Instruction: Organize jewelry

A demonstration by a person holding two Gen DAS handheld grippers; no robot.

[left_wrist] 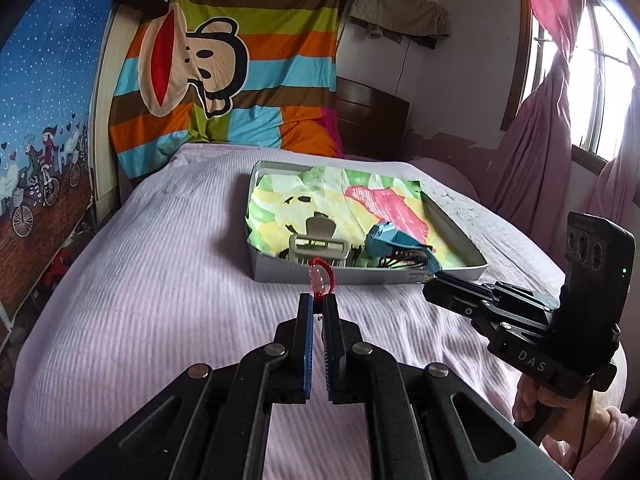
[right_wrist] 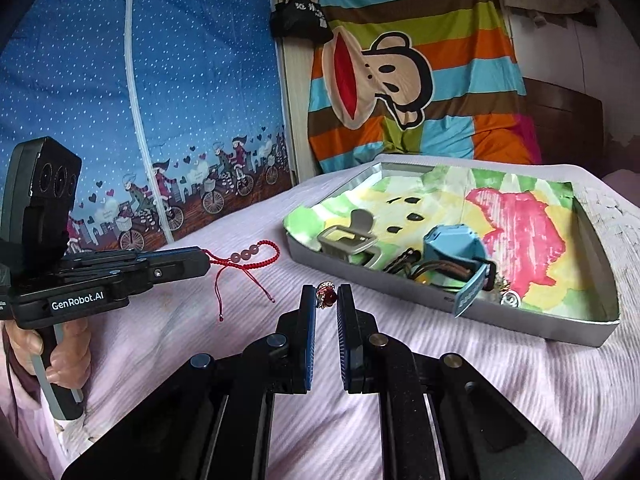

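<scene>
The left gripper [left_wrist: 319, 307] is clamped on a red cord bracelet [left_wrist: 320, 279], its fingers nearly together with the cord pinched at their tips; the loop, carrying three pale pink beads, stands up beyond the tips, held above the bed [left_wrist: 160, 280] just short of the tray [left_wrist: 340, 276]. From the right wrist view the bracelet [right_wrist: 250, 258] stretches lengthwise away from the left gripper [right_wrist: 206, 260] toward the tray, its two loose cord ends hanging down to the cover. The right gripper [right_wrist: 326, 300] grasps a ring [right_wrist: 325, 295] with a dark red stone between its fingertips, stone facing up, also just short of the tray's near wall [right_wrist: 360, 280]. In the left wrist view the right gripper [left_wrist: 430, 278] reaches to the tray's near right corner. The tray is a shallow grey box lying on the bed, lined with a crumpled cloth [left_wrist: 360, 204] in green, yellow and pink. At its near end sits a grey claw clip [left_wrist: 318, 240], and right of it a blue clip [left_wrist: 394, 242] with its long axis slanting toward the near right corner. Dark hair ties [right_wrist: 436, 270] lie tangled between them, and a small silver round piece [right_wrist: 510, 300] rests by the near wall. Beyond the tray hangs a striped sheet [left_wrist: 240, 60] with a monkey face.
</scene>
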